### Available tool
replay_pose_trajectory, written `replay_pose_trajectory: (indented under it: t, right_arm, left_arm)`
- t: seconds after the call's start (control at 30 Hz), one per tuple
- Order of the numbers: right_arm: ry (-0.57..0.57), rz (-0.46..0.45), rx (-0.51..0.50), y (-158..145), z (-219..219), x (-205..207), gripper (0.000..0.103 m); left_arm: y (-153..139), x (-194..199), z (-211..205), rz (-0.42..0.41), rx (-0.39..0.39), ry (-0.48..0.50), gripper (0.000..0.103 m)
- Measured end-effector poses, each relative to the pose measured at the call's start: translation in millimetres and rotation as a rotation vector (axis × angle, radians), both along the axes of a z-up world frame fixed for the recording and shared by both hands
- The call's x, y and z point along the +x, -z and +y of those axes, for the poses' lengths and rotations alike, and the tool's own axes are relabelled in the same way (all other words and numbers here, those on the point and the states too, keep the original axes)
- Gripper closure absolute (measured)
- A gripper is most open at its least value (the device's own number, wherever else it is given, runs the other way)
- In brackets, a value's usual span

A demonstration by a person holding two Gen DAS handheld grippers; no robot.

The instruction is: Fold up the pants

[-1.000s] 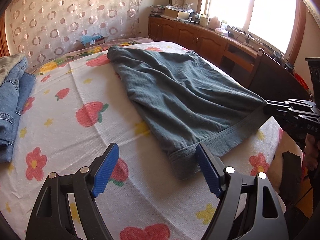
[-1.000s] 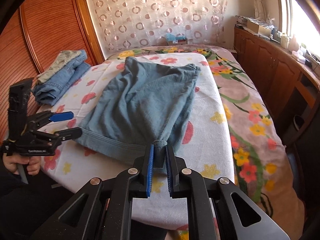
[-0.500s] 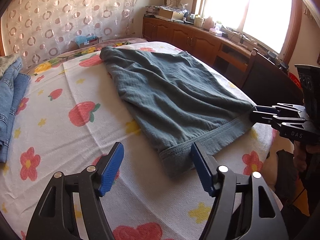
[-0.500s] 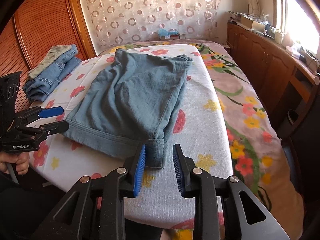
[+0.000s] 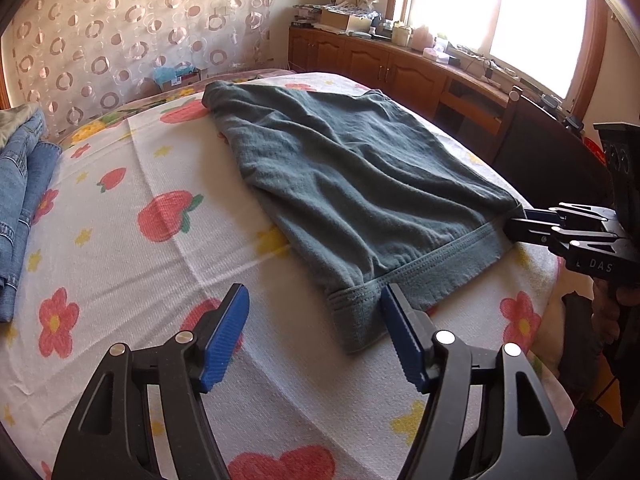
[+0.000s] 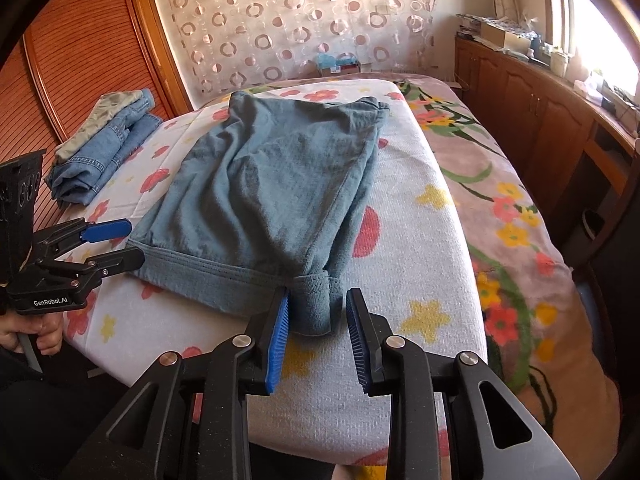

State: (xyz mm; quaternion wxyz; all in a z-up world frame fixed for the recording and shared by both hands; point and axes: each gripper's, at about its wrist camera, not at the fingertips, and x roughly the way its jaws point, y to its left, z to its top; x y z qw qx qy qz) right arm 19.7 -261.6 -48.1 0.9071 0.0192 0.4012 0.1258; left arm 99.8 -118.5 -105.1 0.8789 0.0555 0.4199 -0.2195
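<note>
Grey-blue pants point(image 5: 352, 184) lie folded flat on a flowered white towel point(image 5: 132, 264), waistband toward me. My left gripper point(image 5: 314, 334) is open and empty, with the near left waistband corner between its fingers. In the right wrist view the pants point(image 6: 276, 184) lie ahead; my right gripper point(image 6: 318, 336) is open, its blue pads on either side of the right waistband corner point(image 6: 314, 304) without pinching it. The left gripper also shows in the right wrist view point(image 6: 120, 244), and the right gripper shows in the left wrist view point(image 5: 520, 224).
A stack of folded jeans point(image 6: 104, 148) lies at the far left of the towel. A flowered bedspread point(image 6: 500, 208) hangs off to the right. Wooden cabinets point(image 6: 532, 120) run under the window. A patterned curtain point(image 6: 296, 24) hangs behind.
My right gripper was shut on the waistband corner, then opened and let it drop onto the towel. My left gripper stayed open and edged slightly back.
</note>
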Motion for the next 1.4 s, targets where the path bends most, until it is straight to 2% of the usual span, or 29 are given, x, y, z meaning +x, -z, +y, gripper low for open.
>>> replay_pose_trajectory:
  t: [0.07,0.13,0.2,0.4,0.5,0.63,0.67,0.7,0.83,0.9,1.0,1.07,1.2,1.4]
  right_arm:
    - [-0.004,-0.003,-0.008,0.3,0.9,-0.1,0.074]
    - [-0.014,-0.004,-0.001,-0.1,0.4,-0.2,0.079]
    - [-0.026,-0.006,0.003,-1.2,0.5,-0.5,0.086]
    - [-0.012,-0.009,0.017,-0.2,-2.1,-0.5,0.087]
    - [0.000,-0.009,0.013,0.5,-1.9,-1.1,0.080]
    - [0.003,-0.010,0.018,1.3,-2.1,-0.8,0.076]
    - [0.003,-0.009,0.018,1.1,-2.0,-0.4,0.076]
    - [0.004,-0.011,0.019,1.3,-1.6,-0.2,0.076]
    - [-0.002,-0.012,0.018,1.2,-1.6,1.0,0.076]
    - [-0.014,-0.013,0.008,1.1,-0.2,1.3,0.077]
    - [-0.030,-0.015,0.009,0.3,0.0,1.1,0.086]
    - [-0.041,-0.023,0.025,-2.1,-0.1,-0.1,0.092]
    - [-0.051,-0.068,0.042,-15.0,1.6,-4.7,0.093]
    - [-0.095,-0.183,0.053,-67.0,8.2,-10.2,0.093]
  left_arm:
    - [-0.3,-0.1,0.0,0.003,-0.012,0.009,0.041]
    - [-1.1,-0.7,-0.9,0.005,-0.022,0.020,0.046]
    - [-2.1,-2.1,-1.9,0.008,-0.036,0.032,0.055]
    - [-2.6,-4.4,-6.2,0.008,-0.037,0.042,0.056]
    - [-1.7,-4.0,-7.7,0.004,-0.032,0.044,0.056]
    - [-1.5,-3.8,-9.3,0.003,-0.029,0.046,0.056]
    - [-1.6,-4.5,-9.9,0.004,-0.029,0.051,0.058]
    - [-2.1,-5.3,-10.5,0.007,-0.034,0.058,0.065]
    - [-3.4,-8.3,-15.2,0.002,-0.026,0.074,0.072]
    - [-4.7,-8.9,-13.9,-0.004,-0.029,0.070,0.080]
    - [-7.7,-10.9,-12.6,-0.016,-0.036,0.071,0.086]
    - [-13.0,-13.6,-12.3,-0.030,-0.045,0.075,0.089]
    - [-33.8,-19.2,-11.1,-0.074,-0.052,0.079,0.090]
    - [-82.8,-19.8,3.9,-0.165,-0.084,0.043,0.090]
